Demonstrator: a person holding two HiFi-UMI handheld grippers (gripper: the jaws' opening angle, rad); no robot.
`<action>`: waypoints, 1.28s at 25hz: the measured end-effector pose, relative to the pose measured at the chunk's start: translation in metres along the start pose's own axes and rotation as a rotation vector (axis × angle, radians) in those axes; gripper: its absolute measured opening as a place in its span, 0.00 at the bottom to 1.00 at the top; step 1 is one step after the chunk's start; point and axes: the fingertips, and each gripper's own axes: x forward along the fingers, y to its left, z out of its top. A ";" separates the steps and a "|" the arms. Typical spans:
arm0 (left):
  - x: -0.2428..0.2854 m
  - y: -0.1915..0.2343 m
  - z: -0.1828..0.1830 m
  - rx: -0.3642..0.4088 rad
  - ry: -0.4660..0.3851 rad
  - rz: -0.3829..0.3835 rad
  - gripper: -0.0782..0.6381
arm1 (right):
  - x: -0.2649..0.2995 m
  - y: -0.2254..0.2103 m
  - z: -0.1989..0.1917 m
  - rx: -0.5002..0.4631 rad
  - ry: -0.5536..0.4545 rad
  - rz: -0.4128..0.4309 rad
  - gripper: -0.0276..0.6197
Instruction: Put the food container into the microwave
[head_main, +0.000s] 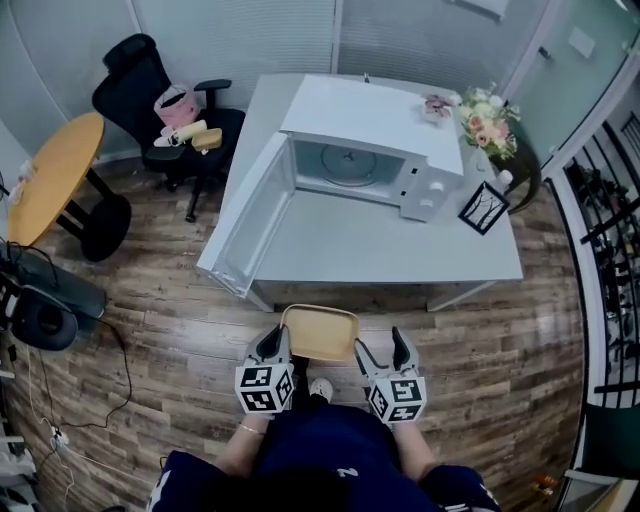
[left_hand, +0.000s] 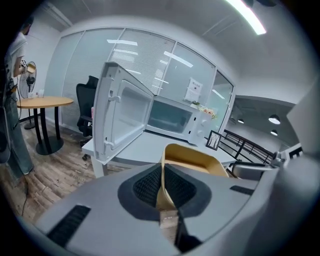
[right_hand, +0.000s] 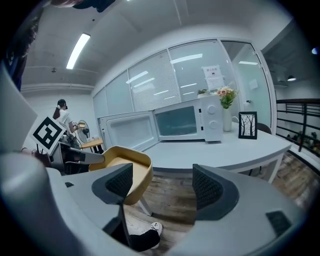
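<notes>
Jaws of the left gripper (head_main: 272, 346) are pressed together on the left wall of the tan food container (head_main: 320, 332), pinching its thin rim, while the jaws of the right gripper (head_main: 382, 347) stand spread with only floor showing between them, the container's right side lying just beside the inner jaw. The open-topped container is held in the air over the wood floor (head_main: 180, 320), just short of the near edge of the white bench (head_main: 400, 255), and shows a bare tan bottom. On the bench, the white microwave (head_main: 375, 125) faces the person with its door (head_main: 250, 215) swung wide to the left, the door's far corner reaching past the bench's left edge; a round turntable (head_main: 350, 163) lies inside the cavity. A stretch of bare bench top runs from the near edge to the cavity mouth. A framed picture (head_main: 484, 208) and a vase of flowers (head_main: 488, 118) stand to the microwave's right, near the bench's right edge. A black office chair (head_main: 150, 90) and a round wooden table (head_main: 55, 175) stand well apart to the left.
</notes>
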 end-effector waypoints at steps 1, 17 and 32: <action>0.007 -0.001 0.003 0.004 0.000 -0.010 0.13 | 0.002 -0.004 0.000 0.005 0.003 -0.012 0.61; 0.139 0.004 0.095 0.092 0.006 -0.116 0.13 | 0.091 -0.061 0.057 0.049 -0.029 -0.205 0.61; 0.207 0.006 0.151 0.096 0.032 -0.132 0.13 | 0.155 -0.075 0.094 0.104 -0.073 -0.322 0.61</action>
